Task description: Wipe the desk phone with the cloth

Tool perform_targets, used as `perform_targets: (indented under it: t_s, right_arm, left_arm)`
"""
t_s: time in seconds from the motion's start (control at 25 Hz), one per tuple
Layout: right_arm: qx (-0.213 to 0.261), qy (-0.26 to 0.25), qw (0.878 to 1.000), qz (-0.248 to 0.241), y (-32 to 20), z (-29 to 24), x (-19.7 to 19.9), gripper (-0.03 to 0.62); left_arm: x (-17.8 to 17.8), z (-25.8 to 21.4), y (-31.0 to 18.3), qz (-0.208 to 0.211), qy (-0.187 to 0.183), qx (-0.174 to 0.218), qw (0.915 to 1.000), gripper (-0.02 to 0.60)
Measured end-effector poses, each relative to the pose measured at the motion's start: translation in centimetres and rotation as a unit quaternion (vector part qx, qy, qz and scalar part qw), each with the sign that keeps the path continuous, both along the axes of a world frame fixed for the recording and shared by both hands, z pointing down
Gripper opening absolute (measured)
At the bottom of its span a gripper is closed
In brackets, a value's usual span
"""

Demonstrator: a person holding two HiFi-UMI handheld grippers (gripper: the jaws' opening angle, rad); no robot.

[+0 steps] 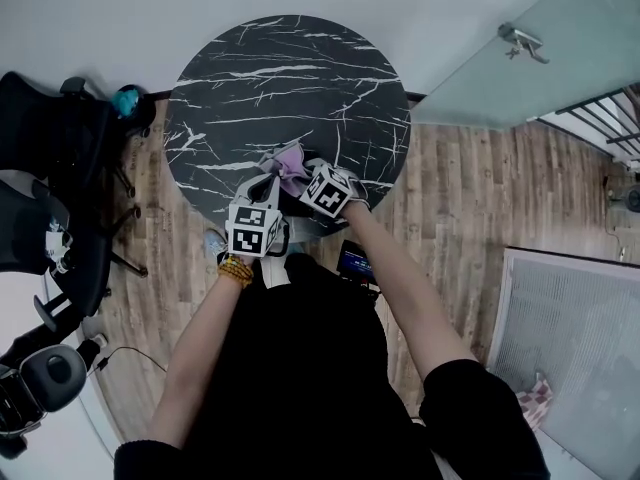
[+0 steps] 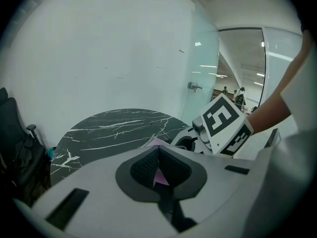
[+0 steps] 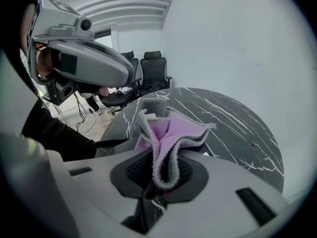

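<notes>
A purple cloth with a grey edge (image 1: 288, 160) is bunched up above the near edge of the round black marble table (image 1: 290, 78). Both grippers hold it. My left gripper (image 1: 273, 180) is shut on a thin pink fold (image 2: 159, 175), which shows between its closed pads. From the right side, my right gripper (image 1: 303, 173) is shut on a thick fold of the cloth (image 3: 168, 138). The two grippers almost touch. A dark coiled cord (image 3: 106, 143) lies beside the cloth. The desk phone's body is hidden under the grippers and cloth.
Black office chairs (image 1: 50, 158) stand left of the table, with a teal object (image 1: 127, 100) near them. A glass door with a metal handle (image 1: 522, 40) is at the back right. A pale mat (image 1: 570, 348) lies on the wood floor to the right.
</notes>
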State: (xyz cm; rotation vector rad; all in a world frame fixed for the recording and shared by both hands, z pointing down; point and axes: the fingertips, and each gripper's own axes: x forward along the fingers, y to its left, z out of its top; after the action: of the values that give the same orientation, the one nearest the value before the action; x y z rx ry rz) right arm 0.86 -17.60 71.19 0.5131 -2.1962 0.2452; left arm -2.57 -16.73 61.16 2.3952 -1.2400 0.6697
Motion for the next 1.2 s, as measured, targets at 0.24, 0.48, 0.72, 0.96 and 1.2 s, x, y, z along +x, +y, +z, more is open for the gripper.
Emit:
perform_targets:
  t_s: [0.24, 0.48, 0.72, 0.96, 1.2]
  right_arm:
    - [-0.007, 0.005, 1.000, 0.000, 0.9, 0.4, 0.1, 0.055]
    - [-0.013, 0.009, 1.000, -0.003, 1.3, 0.7, 0.2, 0.055]
    - [-0.023, 0.006, 1.000, 0.004, 2.7, 1.5, 0.1, 0.055]
    - [-0.031, 0.017, 0.999, -0.007, 4.1, 2.3, -0.3, 0.055]
    - [-0.040, 0.024, 0.999, -0.014, 5.6, 3.2, -0.7, 0.055]
  left_arm:
    - [-0.5, 0.3, 0.5, -0.002, -0.003, -0.002, 1.0000, 0.012]
    - [0.0, 0.2, 0.4, 0.002, 0.002, 0.001, 1.0000, 0.012]
    - [0.5, 0.1, 0.4, 0.005, 0.004, 0.008, 0.9999, 0.012]
    - [0.7, 1.1, 0.8, 0.007, 0.004, 0.003, 1.0000, 0.012]
    - [0.3, 2.3, 1.6, 0.007, 0.001, -0.006, 1.0000, 0.012]
